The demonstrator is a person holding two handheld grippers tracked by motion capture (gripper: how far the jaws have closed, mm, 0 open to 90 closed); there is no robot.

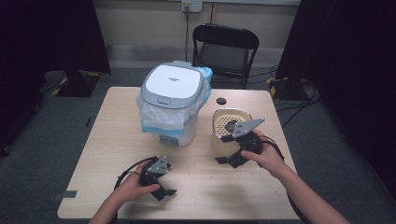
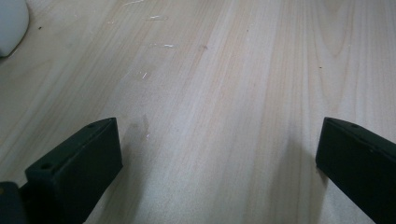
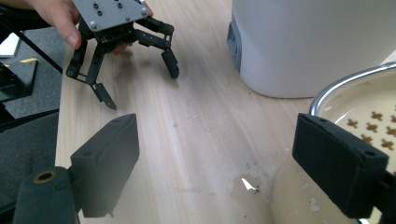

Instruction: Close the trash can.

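A white bin (image 1: 170, 100) with a grey-white lid and a plastic liner stands mid-table. To its right sits a beige basket (image 1: 231, 122) with a metal rim and a perforated floor (image 3: 373, 122). My right gripper (image 1: 219, 149) is open at the basket's near left side; in its own view (image 3: 224, 154) the right-hand jaw overlaps the rim, with nothing between the jaws. My left gripper (image 1: 170, 179) lies low over bare wood near the front edge, jaws wide open (image 2: 219, 158) and nothing in them. It also appears farther off in the right gripper view (image 3: 140, 88).
A small dark round object (image 1: 221, 101) lies behind the basket. A black folding chair (image 1: 225, 46) stands beyond the table's far edge. A small wet spot with crumbs (image 3: 247, 183) marks the wood beside the basket. The bin's base (image 2: 11, 21) is far from the left jaws.
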